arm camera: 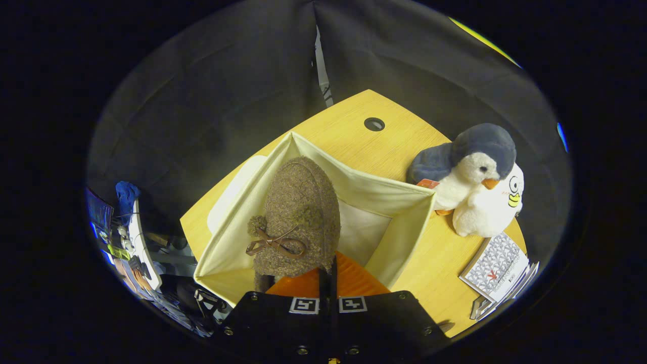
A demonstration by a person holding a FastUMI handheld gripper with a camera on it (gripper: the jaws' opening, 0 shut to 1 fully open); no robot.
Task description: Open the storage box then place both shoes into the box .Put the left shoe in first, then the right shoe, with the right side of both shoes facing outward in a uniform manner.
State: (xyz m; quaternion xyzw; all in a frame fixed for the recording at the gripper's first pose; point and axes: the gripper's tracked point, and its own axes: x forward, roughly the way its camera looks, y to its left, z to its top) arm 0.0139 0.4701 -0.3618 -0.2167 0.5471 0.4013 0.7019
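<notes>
Cream fabric storage box (pixel 404 202) stands open at the bench's (pixel 354 108) left edge, its lid (pixel 227 194) seemingly lying just behind. A brown woolly shoe (pixel 298 217) hangs over the box's left side, the claw (pixel 327 273) apparently pinched closed on its heel. Released askew, it could snag the soft wall or land facing wrongly. A plush penguin (pixel 475 182) sits by the bench's right edge.

The one camera rides on the gripper (pixel 327 275), high up, looking down past its closed-together fingers, very near the shoe (pixel 298 217) and box (pixel 384 202), with the table (pixel 354 136) and wall farther off.
</notes>
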